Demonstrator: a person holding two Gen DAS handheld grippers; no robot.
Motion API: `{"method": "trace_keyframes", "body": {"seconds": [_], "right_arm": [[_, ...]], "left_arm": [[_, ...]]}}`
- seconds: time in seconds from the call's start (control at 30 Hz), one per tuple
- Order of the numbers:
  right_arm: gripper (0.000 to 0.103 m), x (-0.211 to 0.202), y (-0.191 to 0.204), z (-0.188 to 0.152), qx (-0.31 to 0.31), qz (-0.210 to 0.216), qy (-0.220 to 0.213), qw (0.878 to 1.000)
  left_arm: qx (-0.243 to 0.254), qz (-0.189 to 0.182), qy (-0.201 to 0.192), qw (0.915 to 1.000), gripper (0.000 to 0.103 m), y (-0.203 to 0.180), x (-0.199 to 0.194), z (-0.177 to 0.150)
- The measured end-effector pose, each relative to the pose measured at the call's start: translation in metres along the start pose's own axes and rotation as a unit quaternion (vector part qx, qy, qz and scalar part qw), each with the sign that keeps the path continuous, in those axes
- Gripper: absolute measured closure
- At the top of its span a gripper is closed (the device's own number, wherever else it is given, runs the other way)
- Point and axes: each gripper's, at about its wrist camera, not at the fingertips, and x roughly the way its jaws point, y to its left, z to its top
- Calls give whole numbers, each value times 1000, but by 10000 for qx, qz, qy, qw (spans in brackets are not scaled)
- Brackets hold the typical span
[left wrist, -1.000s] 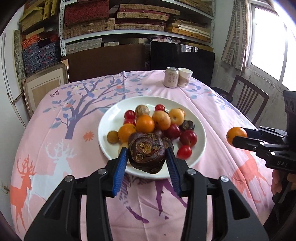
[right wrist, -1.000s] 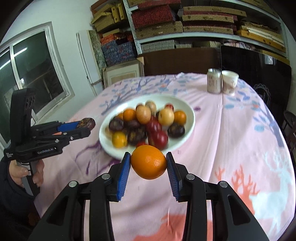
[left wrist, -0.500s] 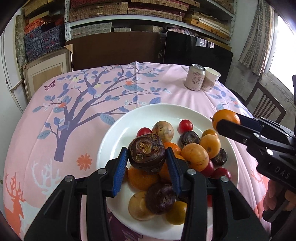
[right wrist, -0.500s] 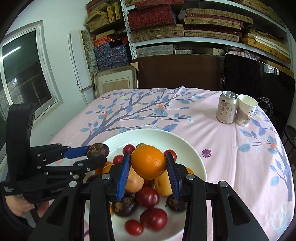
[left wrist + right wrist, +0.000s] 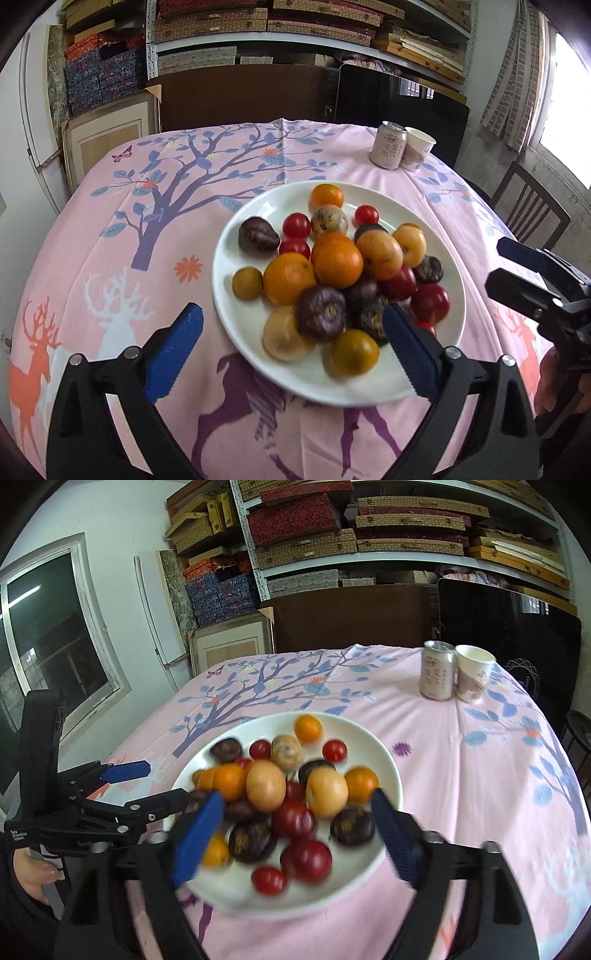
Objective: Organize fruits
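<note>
A white plate (image 5: 369,387) (image 5: 369,746) on the pink tablecloth holds several oranges, red tomatoes, yellow and dark purple fruits. A dark purple fruit (image 5: 257,235) (image 5: 226,749) lies by the plate's left rim. A small orange (image 5: 327,195) (image 5: 308,728) sits at the far rim, blurred. My left gripper (image 5: 291,350) (image 5: 140,786) hangs over the plate's near edge, its jaws opening and its pads touching nothing. My right gripper (image 5: 297,840) (image 5: 517,273) hovers over the plate's near side, jaws opening too, nothing gripped.
A drink can (image 5: 388,149) (image 5: 437,670) and a paper cup (image 5: 417,147) (image 5: 472,674) stand at the table's far right. A wooden chair (image 5: 532,206) is beyond the right edge. Shelves of boxes fill the back wall. A hand (image 5: 33,875) holds the left tool.
Both grippers moved over the plate and opened wide. The left let go of the dark purple fruit and the right let go of the orange; both now lie on the plate.
</note>
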Motion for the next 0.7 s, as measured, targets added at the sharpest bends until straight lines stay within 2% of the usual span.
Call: {"method": "trace_keyframes", "body": {"seconds": [0.13,0.33,0.63,0.7], "right_arm": [[3,-28,5,-36,83,18,106,9999],[3,-71,15,-77,206,-215,13,9996],[3,-122,30,-120,224,-525,-129,9983],[3,-138,35,-127,176,-594,-178,9979]], "left_arm": [[46,-26,135,9999,5,-10,-23,-38],[-53,-120,-32,9999,5,-22,-70,-81],[-36,230,-459,9987,5,-40,-142,-132],[-10,406,-528,9978,5,-44,-158,-141]]}}
